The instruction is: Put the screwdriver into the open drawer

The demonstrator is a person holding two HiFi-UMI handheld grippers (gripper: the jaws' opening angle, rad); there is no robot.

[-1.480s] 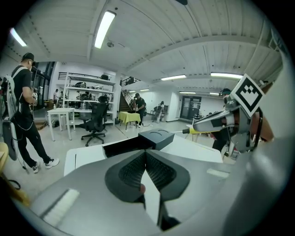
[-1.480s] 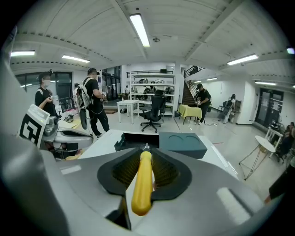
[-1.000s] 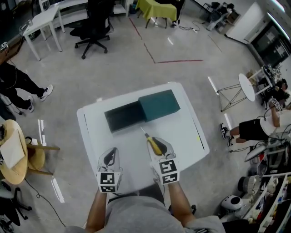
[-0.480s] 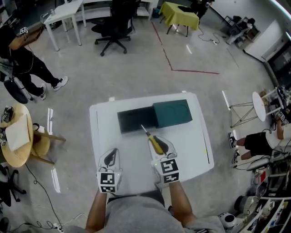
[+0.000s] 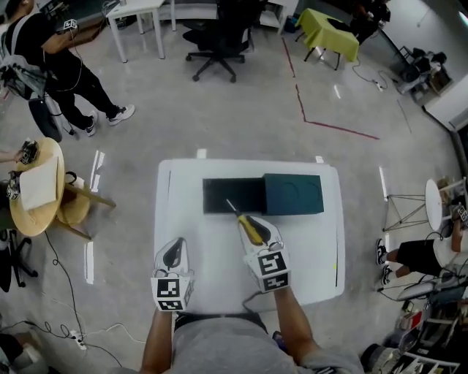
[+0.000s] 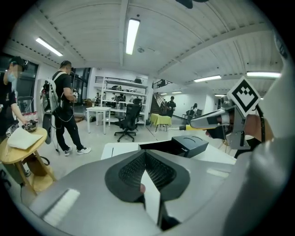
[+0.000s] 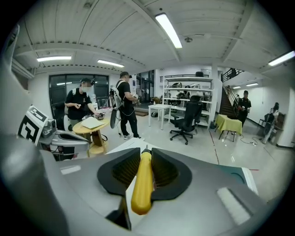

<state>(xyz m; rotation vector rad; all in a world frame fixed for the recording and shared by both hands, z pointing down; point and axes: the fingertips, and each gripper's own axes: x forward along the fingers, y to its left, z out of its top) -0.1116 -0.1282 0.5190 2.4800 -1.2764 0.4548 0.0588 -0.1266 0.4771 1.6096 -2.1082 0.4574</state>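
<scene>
An open dark drawer [image 5: 232, 196] sticks out to the left of its teal cabinet [image 5: 294, 194] at the far side of the white table [image 5: 183, 219]. My right gripper [image 5: 253, 229] is shut on the yellow-handled screwdriver [image 5: 248, 229]. Its metal shaft points forward, and the tip lies at the drawer's near edge. In the right gripper view the yellow screwdriver handle [image 7: 142, 184] lies clamped between the black pads [image 7: 124, 173] of the right gripper [image 7: 145, 156]. My left gripper [image 5: 175, 250] hovers over the table's near left, shut and empty; the left gripper [image 6: 144, 161] shows its pads meeting.
A person [image 5: 55, 58] stands at the far left by a round wooden table [image 5: 36, 190] and a stool [image 5: 77, 208]. An office chair [image 5: 219, 36], a white desk [image 5: 135, 14] and a green-covered table [image 5: 329, 29] lie beyond. A tripod stand [image 5: 420, 208] is at right.
The head view has swung, so the table and the cabinet now sit square across it. My right gripper has carried the screwdriver forward to the drawer's near edge. The left gripper shifted slightly.
</scene>
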